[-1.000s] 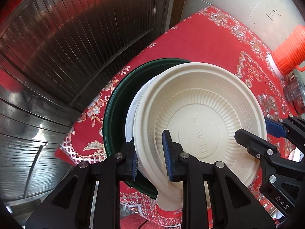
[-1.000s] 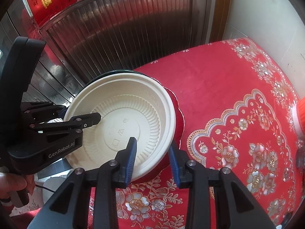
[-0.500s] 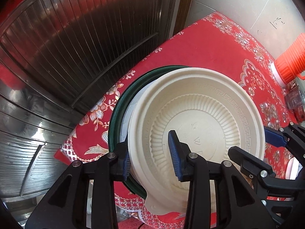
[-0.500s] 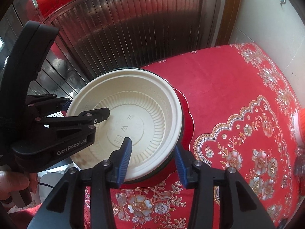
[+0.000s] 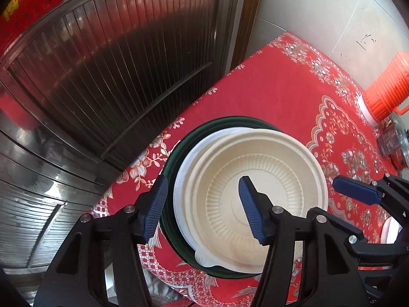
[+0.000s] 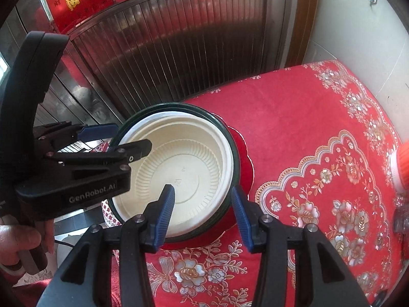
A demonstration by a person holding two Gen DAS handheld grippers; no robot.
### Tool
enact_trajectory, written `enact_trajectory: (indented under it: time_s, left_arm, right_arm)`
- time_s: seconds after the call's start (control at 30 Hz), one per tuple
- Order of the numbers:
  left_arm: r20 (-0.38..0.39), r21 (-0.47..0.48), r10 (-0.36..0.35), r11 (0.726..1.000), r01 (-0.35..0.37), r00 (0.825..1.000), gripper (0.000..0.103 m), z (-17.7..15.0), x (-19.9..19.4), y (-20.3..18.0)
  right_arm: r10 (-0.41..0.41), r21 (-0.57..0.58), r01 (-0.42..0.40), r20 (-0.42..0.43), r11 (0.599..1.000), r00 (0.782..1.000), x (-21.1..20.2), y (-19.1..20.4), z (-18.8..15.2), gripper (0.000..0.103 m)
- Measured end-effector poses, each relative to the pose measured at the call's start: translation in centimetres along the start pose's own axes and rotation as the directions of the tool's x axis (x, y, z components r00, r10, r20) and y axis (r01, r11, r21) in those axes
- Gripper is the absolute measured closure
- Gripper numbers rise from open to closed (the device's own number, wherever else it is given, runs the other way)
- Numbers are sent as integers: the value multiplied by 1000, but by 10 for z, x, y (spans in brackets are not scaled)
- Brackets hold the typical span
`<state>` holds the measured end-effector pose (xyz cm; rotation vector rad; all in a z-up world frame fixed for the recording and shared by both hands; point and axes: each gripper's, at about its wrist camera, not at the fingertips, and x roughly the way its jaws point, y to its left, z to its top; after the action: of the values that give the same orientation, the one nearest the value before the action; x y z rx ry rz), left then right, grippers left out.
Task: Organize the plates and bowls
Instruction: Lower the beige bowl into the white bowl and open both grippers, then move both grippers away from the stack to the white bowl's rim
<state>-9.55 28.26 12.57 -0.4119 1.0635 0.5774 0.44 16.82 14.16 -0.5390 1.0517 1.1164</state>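
A cream ribbed bowl (image 5: 268, 192) sits nested in a white bowl (image 5: 189, 179), inside a dark green plate (image 5: 171, 168), on the red flowered cloth. My left gripper (image 5: 203, 207) straddles the stack's near-left rim. Its jaws are opening, one pad outside the green plate and one over the cream bowl, neither pressing. My right gripper (image 6: 202, 215) stands open astride the cream bowl's (image 6: 184, 158) near-right rim, pads clear of it. A red scalloped plate (image 6: 246, 158) lies under the green plate (image 6: 236, 158).
The stack sits at the table's corner, close to a ribbed metal door (image 5: 115, 76). An orange jug (image 5: 383, 89) and a glass container (image 5: 391, 140) stand at the far right edge. A person's hand (image 6: 15, 240) holds the left gripper's handle.
The left jaws have let go of the cream bowl's rim and spread wide. The right jaws have widened a little. The bowl has settled lower and level into the stack.
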Motion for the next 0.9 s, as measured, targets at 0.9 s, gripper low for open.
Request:
enact_trajectory:
  time_s: [0.9]
  left_arm:
    - [5,214,-147,966,142,989,41,8,-17,-112]
  right_arm:
    - [-121,287,105,41,952,992,-54,-77,-55,32]
